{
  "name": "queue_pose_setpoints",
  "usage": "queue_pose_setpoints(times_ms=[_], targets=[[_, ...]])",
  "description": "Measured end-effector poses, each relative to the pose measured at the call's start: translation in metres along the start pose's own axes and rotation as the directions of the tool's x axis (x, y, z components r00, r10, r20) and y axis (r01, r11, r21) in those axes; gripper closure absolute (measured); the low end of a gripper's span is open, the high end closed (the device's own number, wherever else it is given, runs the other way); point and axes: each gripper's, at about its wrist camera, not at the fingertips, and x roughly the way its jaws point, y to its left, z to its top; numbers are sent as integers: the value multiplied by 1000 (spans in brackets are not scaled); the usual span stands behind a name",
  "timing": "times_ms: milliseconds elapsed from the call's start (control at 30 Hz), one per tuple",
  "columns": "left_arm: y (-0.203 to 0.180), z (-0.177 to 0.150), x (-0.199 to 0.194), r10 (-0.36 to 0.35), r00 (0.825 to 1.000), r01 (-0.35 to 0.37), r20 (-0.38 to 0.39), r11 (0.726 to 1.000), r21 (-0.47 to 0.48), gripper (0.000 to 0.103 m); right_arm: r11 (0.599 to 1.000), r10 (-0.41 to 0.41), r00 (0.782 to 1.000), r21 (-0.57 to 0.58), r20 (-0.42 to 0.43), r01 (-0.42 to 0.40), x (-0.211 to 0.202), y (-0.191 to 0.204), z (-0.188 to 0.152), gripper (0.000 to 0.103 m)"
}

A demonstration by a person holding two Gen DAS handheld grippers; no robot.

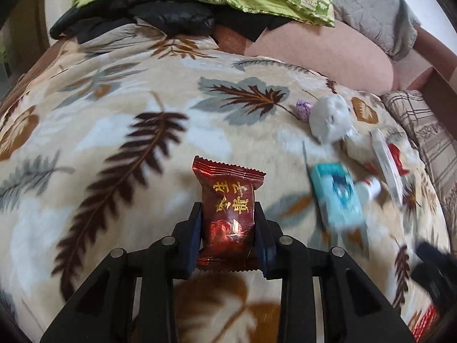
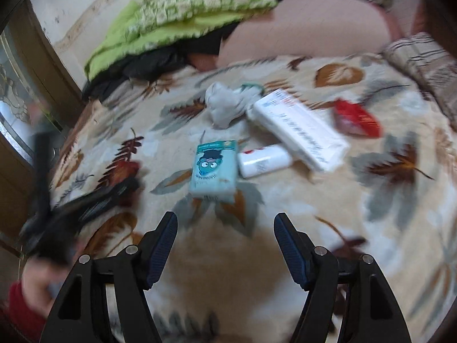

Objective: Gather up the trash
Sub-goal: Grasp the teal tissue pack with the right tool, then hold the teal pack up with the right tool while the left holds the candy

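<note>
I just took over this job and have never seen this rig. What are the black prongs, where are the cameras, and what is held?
The prongs are two handheld grippers, each with its own camera looking along its fingers. The left gripper is shut on a red snack packet. The right gripper is open and empty above a leaf-print blanket. On the blanket lie a teal tissue pack, a white bottle, a white box, a crumpled tissue and a red wrapper.

Two wrappers (both red), one tissue pack
</note>
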Motion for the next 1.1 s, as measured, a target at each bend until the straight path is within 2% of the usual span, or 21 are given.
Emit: queue_pose_setpoints(times_ms=[100, 333, 367, 433, 500, 633, 867, 1000, 1100], targets=[[7, -14, -14, 5, 1000, -5, 17, 1000, -4, 72, 1000, -17, 999, 0, -47, 17, 35, 4, 13, 27], [13, -27, -25, 14, 999, -14, 45, 1000, -2, 72, 994, -98, 993, -44, -66, 96, 87, 19, 41, 27], [14, -29, -23, 10, 999, -10, 37, 1000, -5, 72, 991, -120, 991, -59, -64, 117, 93, 21, 42, 29], [15, -33, -22, 5, 1000, -4, 27, 1000, -7, 72, 986, -150, 988, -86, -43, 146, 91, 25, 41, 53], [14, -36, -23, 6, 1000, -6, 26, 1000, -3, 72, 990, -123, 992, -82, -38, 119, 81, 25, 35, 64], [7, -43, -29, -4, 1000, 4, 29, 1000, 13, 72, 993, -101, 995, -66, -9, 100, 51, 18, 11, 65], [-28, -68, -56, -39, 997, 34, 64, 996, 88, 72, 993, -108, 986, -40, 128, 114, -45, 3, -59, 64], [-51, -90, -79, -48, 992, 29, 118, 987, 160, 72, 986, -156, 967, -34, 201, 166, -85, -3, -98, 64], [-60, -105, -96, -45, 985, 12, 167, 980, 197, 72, 989, -144, 964, 7, 224, 146, -103, -12, -112, 64]])
